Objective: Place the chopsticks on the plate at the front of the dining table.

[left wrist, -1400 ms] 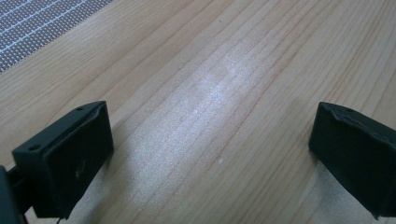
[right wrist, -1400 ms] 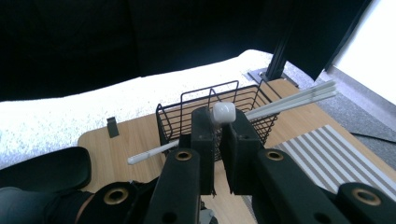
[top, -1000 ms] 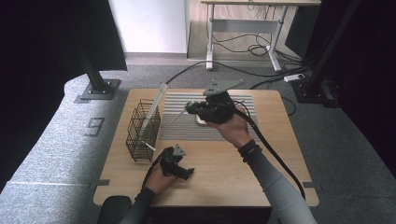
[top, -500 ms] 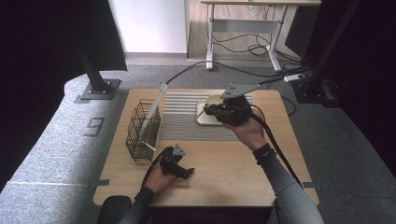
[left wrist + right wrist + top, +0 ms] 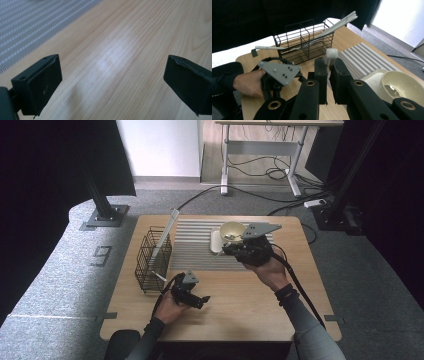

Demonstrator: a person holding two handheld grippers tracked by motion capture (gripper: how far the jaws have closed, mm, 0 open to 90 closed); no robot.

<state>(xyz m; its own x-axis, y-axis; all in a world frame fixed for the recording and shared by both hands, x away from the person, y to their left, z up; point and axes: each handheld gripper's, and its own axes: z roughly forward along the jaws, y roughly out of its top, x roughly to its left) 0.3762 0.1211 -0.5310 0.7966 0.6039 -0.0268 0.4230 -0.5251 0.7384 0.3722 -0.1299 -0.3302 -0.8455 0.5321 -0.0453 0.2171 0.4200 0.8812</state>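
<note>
Where its jaws pinch, a white utensil handle (image 5: 331, 55) in the right tool (image 5: 327, 75), above the bowl (image 5: 402, 85).

White utensil handle (image 5: 331, 56) between clamped jaws

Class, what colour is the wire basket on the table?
Black. The wire basket shows best in the right gripper view.

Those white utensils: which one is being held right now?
The white-handled utensil clamped in the right gripper, beside the bowl. The others lean in the wire basket.
</note>
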